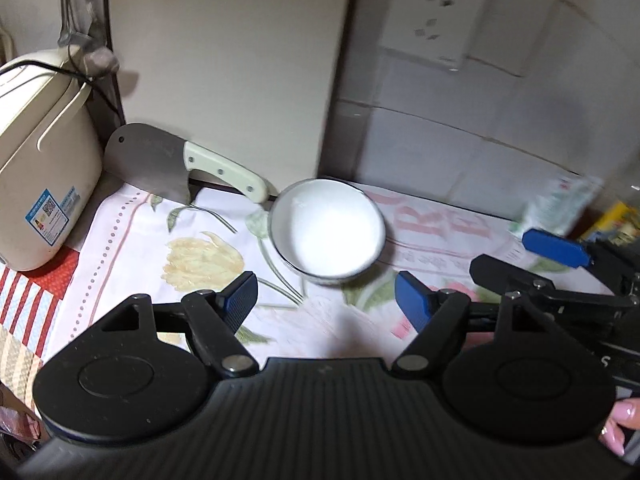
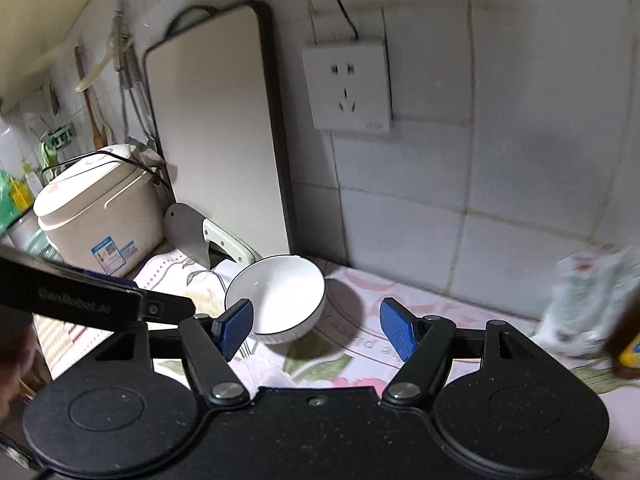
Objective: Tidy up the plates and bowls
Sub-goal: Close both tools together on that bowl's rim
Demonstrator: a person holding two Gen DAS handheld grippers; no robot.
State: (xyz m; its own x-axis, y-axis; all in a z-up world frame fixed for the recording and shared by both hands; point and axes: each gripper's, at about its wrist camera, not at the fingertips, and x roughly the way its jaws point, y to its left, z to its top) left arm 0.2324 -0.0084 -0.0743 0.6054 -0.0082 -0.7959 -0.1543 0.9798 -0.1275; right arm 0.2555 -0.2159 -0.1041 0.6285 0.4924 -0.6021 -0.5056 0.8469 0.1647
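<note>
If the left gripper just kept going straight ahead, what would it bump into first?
Most likely the white bowl. It sits just ahead of the open left gripper, roughly centred between its blue fingers, on the flowered cloth. Depth is hard to judge; pointing downward, it might meet the cloth first.

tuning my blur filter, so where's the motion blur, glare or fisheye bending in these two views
Left wrist view: the white bowl is washed out inside by glare, and the packet at the right is smeared. Right wrist view: the bowl's rim is sharper and it casts a shadow to its right, the plastic bag is blurred, and the wall tile lines bow.
</note>
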